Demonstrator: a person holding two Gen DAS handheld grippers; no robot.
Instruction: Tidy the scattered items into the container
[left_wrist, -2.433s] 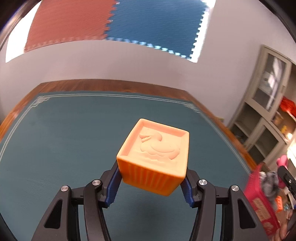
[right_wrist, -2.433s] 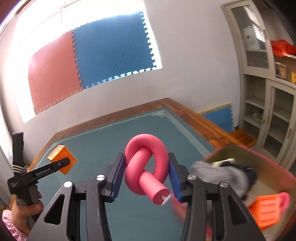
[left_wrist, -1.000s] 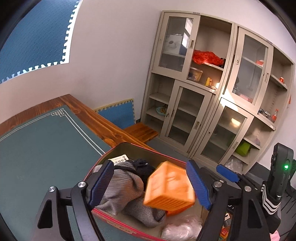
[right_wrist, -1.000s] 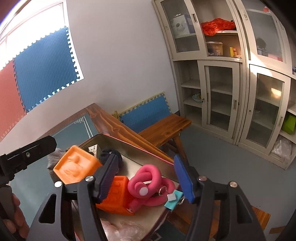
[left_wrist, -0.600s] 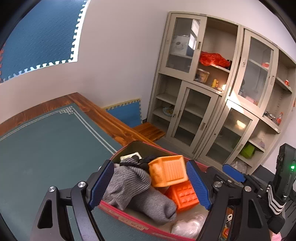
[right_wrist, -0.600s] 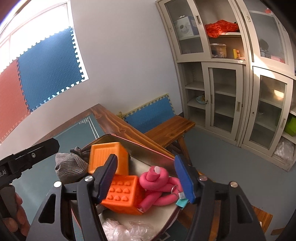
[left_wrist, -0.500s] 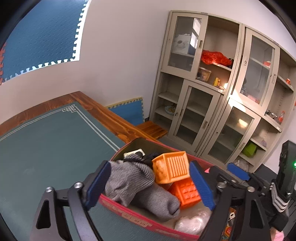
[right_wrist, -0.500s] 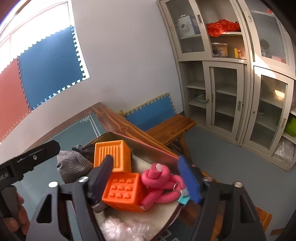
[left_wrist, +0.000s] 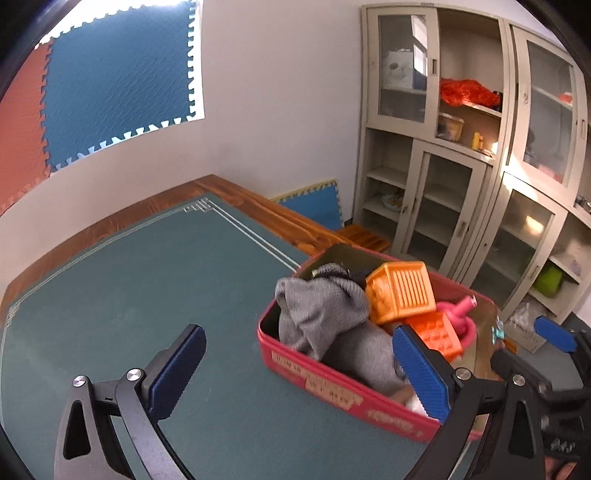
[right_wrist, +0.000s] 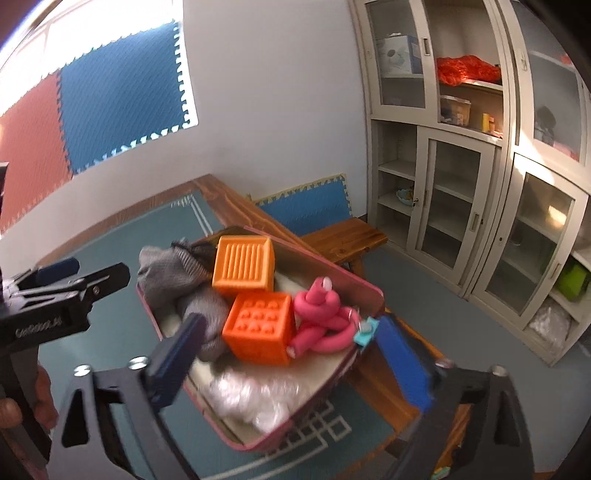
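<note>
You are holding both grippers empty by the red tin (left_wrist: 314, 373)
Left gripper (left_wrist: 299, 373) and right gripper (right_wrist: 295, 362) jaws are gaping wide; orange blocks (right_wrist: 243, 266) are sitting inside

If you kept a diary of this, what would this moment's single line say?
left tongs: open, empty | right tongs: open, empty | ribbed orange cube, pink knot: in red box | green mat: bare

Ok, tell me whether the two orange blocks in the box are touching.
Touching. The right wrist view shows the ribbed block resting on the studded block's top edge, with no gap between them.
</note>
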